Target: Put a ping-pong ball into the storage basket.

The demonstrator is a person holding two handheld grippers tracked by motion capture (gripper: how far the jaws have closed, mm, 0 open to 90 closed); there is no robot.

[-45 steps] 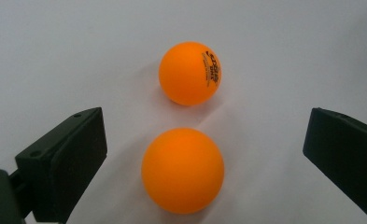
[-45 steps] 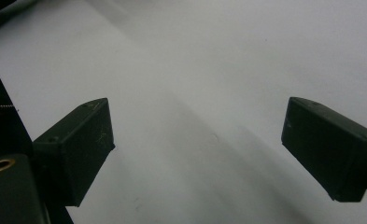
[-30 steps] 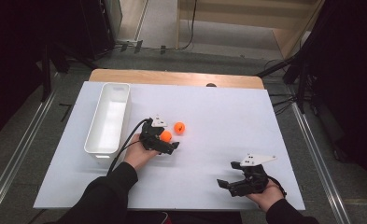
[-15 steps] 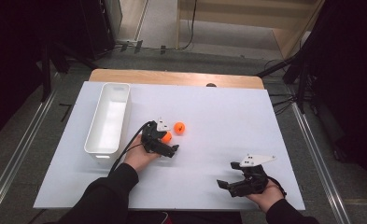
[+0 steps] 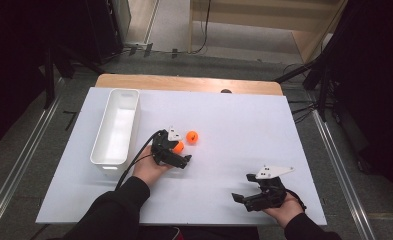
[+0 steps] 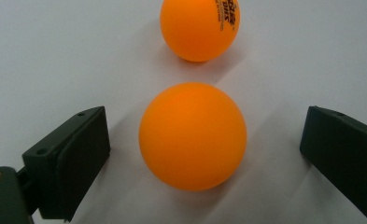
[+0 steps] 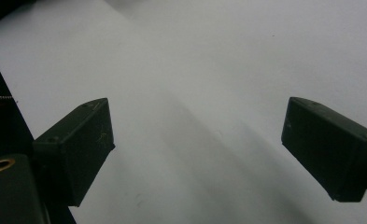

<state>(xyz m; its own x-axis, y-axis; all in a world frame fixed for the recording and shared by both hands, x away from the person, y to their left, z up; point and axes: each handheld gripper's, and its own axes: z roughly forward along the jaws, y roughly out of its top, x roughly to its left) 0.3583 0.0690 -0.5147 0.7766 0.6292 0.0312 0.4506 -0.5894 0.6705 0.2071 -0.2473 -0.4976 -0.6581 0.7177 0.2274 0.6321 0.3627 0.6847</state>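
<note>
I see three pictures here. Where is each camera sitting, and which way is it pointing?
High view: above the person's side, looking forward and down on the white table; both forearms, left gripper and right gripper show.
Left gripper view: rides the left gripper, looking along its open jaws at the near orange ball.
Right gripper view: rides the right gripper, facing bare table between open jaws.
Shared: high and left gripper views both show the far orange ball.

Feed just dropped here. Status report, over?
Left hand-held gripper open, straddling near orange ball, no contact. Right hand-held gripper open, idle. Second ball just beyond.
</note>
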